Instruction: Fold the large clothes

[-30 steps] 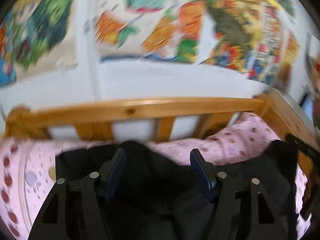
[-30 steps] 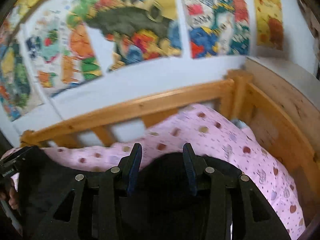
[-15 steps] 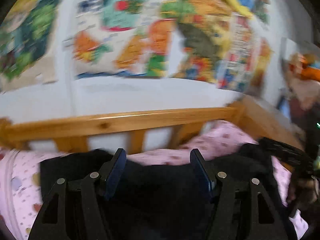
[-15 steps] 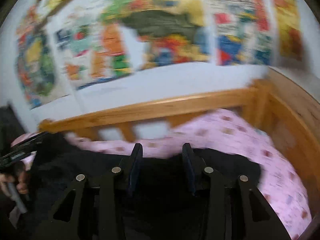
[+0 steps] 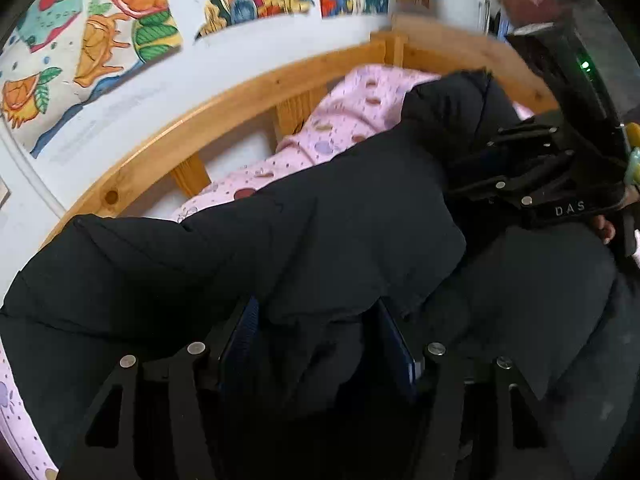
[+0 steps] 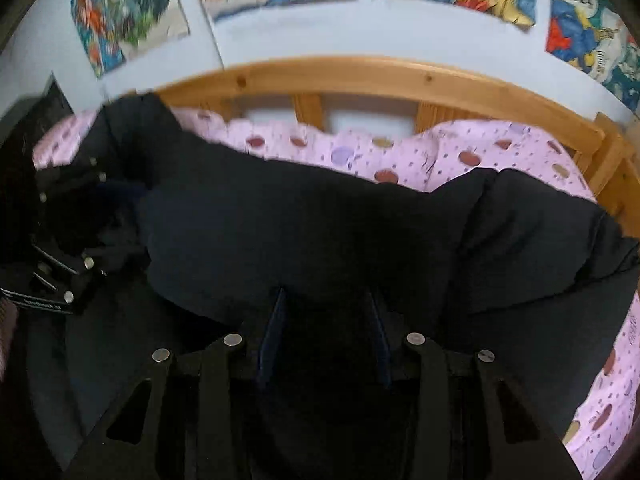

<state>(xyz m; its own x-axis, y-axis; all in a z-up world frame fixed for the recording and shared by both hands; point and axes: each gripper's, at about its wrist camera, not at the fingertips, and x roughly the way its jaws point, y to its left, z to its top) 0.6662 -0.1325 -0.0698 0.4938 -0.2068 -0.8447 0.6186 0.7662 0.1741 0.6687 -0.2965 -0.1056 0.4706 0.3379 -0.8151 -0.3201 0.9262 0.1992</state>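
A large black padded jacket point(image 5: 320, 240) lies across the bed on the pink dotted sheet point(image 5: 352, 116); it also fills the right wrist view point(image 6: 320, 224). My left gripper point(image 5: 316, 320) has its jaws apart with a thick fold of the jacket bunched between them. My right gripper point(image 6: 326, 308) also holds a bunch of the jacket between its jaws. The right gripper shows in the left wrist view point(image 5: 532, 176) at the right, on the jacket. The left gripper shows in the right wrist view point(image 6: 68, 240) at the left.
A wooden bed rail point(image 5: 224, 108) runs behind the sheet and shows in the right wrist view point(image 6: 360, 76). A white wall with colourful posters point(image 6: 132, 12) stands behind it. The wooden end board point(image 5: 460, 48) closes the bed's right side.
Both grippers have swung down and inward over the bed. The jacket now lies folded over in front of them and covers much more of both views.
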